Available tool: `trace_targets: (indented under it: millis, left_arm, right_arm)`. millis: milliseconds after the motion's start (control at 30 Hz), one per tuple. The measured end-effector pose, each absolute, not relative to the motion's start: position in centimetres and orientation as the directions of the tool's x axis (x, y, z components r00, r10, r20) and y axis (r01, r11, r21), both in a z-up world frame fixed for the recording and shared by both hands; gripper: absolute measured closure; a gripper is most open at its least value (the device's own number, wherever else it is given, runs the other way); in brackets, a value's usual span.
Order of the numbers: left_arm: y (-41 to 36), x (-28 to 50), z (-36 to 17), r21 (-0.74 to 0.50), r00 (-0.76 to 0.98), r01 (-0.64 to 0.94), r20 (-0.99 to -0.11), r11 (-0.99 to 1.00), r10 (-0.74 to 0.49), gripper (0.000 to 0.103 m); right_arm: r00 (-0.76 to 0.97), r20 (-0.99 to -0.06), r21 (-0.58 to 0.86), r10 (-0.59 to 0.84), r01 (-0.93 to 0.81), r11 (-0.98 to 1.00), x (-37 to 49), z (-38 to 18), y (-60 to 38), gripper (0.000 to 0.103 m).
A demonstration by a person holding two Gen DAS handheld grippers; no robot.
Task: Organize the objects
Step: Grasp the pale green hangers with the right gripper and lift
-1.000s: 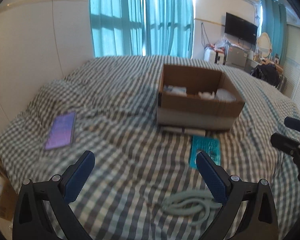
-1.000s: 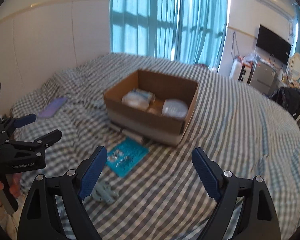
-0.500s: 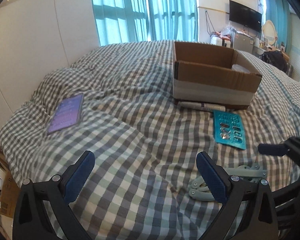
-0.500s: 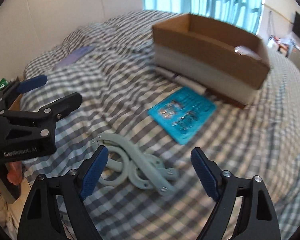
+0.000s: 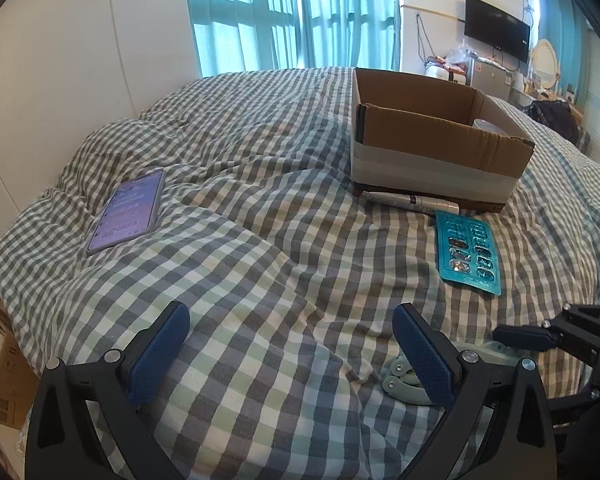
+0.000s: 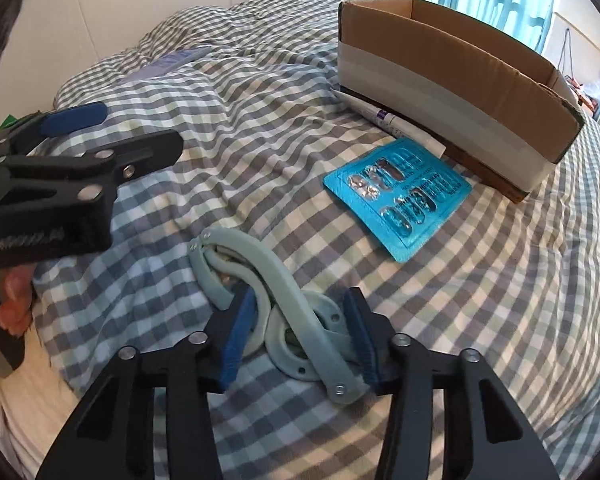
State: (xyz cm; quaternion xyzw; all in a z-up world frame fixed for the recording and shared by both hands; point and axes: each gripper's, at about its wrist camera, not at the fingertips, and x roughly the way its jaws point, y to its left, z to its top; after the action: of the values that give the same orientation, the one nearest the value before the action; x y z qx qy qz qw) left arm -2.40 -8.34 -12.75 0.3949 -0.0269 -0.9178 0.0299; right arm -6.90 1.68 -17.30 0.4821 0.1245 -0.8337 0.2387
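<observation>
— What do we see changed since half a second back?

— Our right tongs (image 6: 300, 336) have dropped over the pale green folding hook (image 6: 276, 300) and are closing, the hook between the pads. Our left tongs (image 5: 288, 344) stay wide, holding nothing.

— And our count?

— One hook at the right tongs; ahead of them one blue pill pack (image 6: 398, 196), one tube (image 6: 384, 116), one cardboard box (image 6: 452, 76). One phone (image 5: 128, 210) lies ahead-left of our left tongs on the bed (image 5: 260, 264).

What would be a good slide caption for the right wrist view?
Right tool closing around a pale green folding hanger on a checked bedspread, cardboard box beyond.
</observation>
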Motion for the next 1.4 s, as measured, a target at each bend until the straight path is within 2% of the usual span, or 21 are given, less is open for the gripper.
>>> trace_targets:
  millis: [133, 267, 533, 633, 767, 900, 933, 1000, 1067, 1167, 1400]
  left_arm:
    - [-8.1, -2.2, -12.6, 0.077, -0.675, 0.045, -0.732, -0.996, -0.087, 0.0]
    - [-7.6, -1.6, -12.1, 0.061, -0.676, 0.037, -0.734, -0.997, -0.07, 0.0]
    - [-5.1, -2.0, -11.8, 0.056, -0.681, -0.014, -0.731, -0.998, -0.031, 0.0]
    - [-4.0, -2.6, -12.3, 0.045, -0.671, -0.039, -0.741, -0.998, -0.008, 0.0]
    - [-2.3, -3.6, -12.9, 0.037, -0.661, -0.075, -0.75, -0.997, 0.022, 0.0]
    - [-0.9, -4.4, -13.2, 0.052, -0.664, -0.107, -0.747, -0.993, 0.033, 0.0]
    - [-0.7, -4.5, -13.3, 0.054, -0.662, -0.11, -0.749, -0.992, 0.033, 0.0]
    - [-0.6, -4.8, -13.7, 0.055, -0.656, -0.116, -0.754, -0.992, 0.035, 0.0]
    - [-0.7, -4.9, -14.1, 0.055, -0.65, -0.117, -0.759, -0.992, 0.035, 0.0]
    - [-1.1, -5.1, -14.7, 0.049, -0.637, -0.114, -0.77, -0.992, 0.035, 0.0]
    - [-2.2, -5.4, -15.1, -0.004, -0.618, -0.083, -0.784, -0.997, 0.055, 0.0]
  right_arm:
    - [-0.473, -0.842, -0.006, -0.26, 0.49, -0.872, -5.6, -16.4, 2.7, 0.062]
    - [-0.545, -0.804, -0.021, -0.238, 0.426, -0.904, -5.1, -14.3, 5.7, 0.091]
    - [-0.662, -0.745, -0.028, -0.081, 0.152, -0.988, -5.4, -11.4, 15.1, 0.09]
    - [-0.659, -0.75, -0.009, -0.051, 0.088, -0.996, -6.2, -11.4, 17.2, 0.09]
    - [-0.629, -0.777, -0.052, -0.036, 0.12, -0.991, -6.8, -13.0, 16.2, 0.09]
    - [-0.612, -0.786, -0.042, -0.089, 0.197, -0.98, -7.1, -13.6, 14.4, 0.09]
    - [-0.601, -0.792, -0.032, -0.105, 0.212, -0.977, -7.3, -13.9, 14.2, 0.089]
    - [-0.579, -0.805, -0.006, -0.132, 0.231, -0.973, -7.7, -14.4, 14.0, 0.081]
    - [-0.558, -0.814, 0.026, -0.16, 0.24, -0.97, -8.2, -15.2, 13.8, 0.062]
    - [-0.527, -0.83, 0.058, -0.183, 0.246, -0.968, -9.1, -16.1, 13.1, 0.054]
    - [-0.49, -0.856, 0.034, -0.168, 0.271, -0.962, -10.3, -17.4, 11.9, 0.053]
